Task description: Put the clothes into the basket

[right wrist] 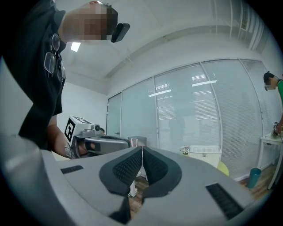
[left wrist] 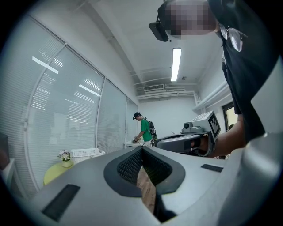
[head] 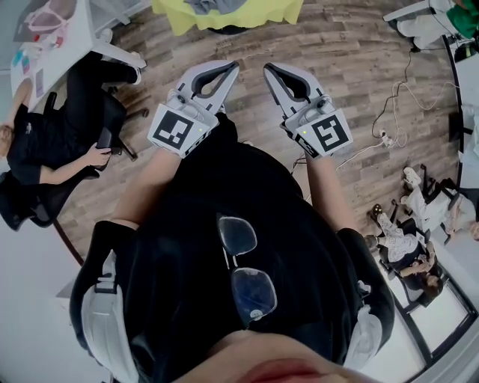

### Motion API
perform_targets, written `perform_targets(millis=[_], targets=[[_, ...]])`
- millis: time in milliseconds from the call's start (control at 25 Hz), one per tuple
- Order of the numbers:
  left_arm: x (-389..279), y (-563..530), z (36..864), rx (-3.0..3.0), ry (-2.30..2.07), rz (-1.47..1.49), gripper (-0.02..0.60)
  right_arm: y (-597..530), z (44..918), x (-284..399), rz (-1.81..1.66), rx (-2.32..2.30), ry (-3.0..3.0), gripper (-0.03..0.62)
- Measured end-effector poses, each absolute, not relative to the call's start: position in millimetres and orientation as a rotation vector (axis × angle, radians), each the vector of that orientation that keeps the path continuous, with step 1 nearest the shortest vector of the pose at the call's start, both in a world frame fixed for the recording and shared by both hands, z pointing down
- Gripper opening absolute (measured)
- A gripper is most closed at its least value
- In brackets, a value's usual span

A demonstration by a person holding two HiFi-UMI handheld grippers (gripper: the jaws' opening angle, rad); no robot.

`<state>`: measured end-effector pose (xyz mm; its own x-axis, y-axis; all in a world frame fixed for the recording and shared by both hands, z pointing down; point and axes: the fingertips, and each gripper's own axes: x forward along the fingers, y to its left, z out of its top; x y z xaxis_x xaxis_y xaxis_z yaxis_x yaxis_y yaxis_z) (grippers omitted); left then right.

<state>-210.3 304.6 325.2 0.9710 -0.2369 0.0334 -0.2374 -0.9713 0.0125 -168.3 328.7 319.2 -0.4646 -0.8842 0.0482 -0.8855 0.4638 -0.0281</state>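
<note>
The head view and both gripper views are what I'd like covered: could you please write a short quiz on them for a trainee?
1. True or false: the left gripper holds a piece of clothing.
2. In the left gripper view, where is the white basket? A) left of the fingers B) between them C) right of them
3. Fill in: the table at the head view's top edge is ___ in colour.
Key: 1 false; 2 A; 3 yellow.

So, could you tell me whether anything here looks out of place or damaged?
Nothing stands out. The left hand-held gripper and right hand-held gripper are shut and empty; the clothes lie on the yellow table.
</note>
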Motion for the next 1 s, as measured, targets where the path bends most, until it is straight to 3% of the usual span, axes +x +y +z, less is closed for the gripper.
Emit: perform_targets(millis=[1000], targets=[[-181.4, 135.3, 333.3, 3.086, -0.24, 0.067, 0.011, 152.3, 321.9, -145.4, 0.083, 1.693, -2.599, 0.026]])
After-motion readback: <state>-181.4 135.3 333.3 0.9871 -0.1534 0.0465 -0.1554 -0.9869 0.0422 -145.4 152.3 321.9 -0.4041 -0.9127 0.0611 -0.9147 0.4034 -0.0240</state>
